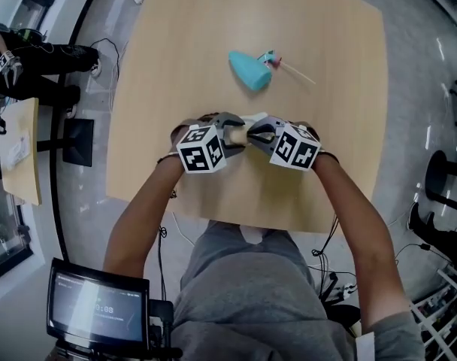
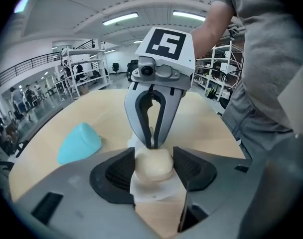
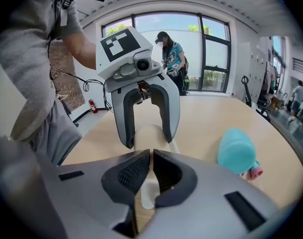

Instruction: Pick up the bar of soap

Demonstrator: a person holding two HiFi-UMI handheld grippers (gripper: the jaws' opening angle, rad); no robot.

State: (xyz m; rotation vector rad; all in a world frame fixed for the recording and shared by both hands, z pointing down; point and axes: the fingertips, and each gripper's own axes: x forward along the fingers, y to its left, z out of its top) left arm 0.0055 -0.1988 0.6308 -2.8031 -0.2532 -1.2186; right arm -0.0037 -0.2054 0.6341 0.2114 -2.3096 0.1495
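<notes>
Left gripper [image 2: 152, 171] pinches bar of soap [image 2: 151, 161] on white tray [image 2: 151, 192], nearside of teal bottle [image 1: 249, 71]. Right gripper [image 3: 150, 169], same side of the bottle, jaws pressed together. Risk: rounded, slick soap squirts free under squeeze.

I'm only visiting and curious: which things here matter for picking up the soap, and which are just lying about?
Part of the job:
bar of soap
white wrapper or dish under it
left hand-held gripper
right hand-held gripper

Lying about:
teal object
thin stick beside it
</notes>
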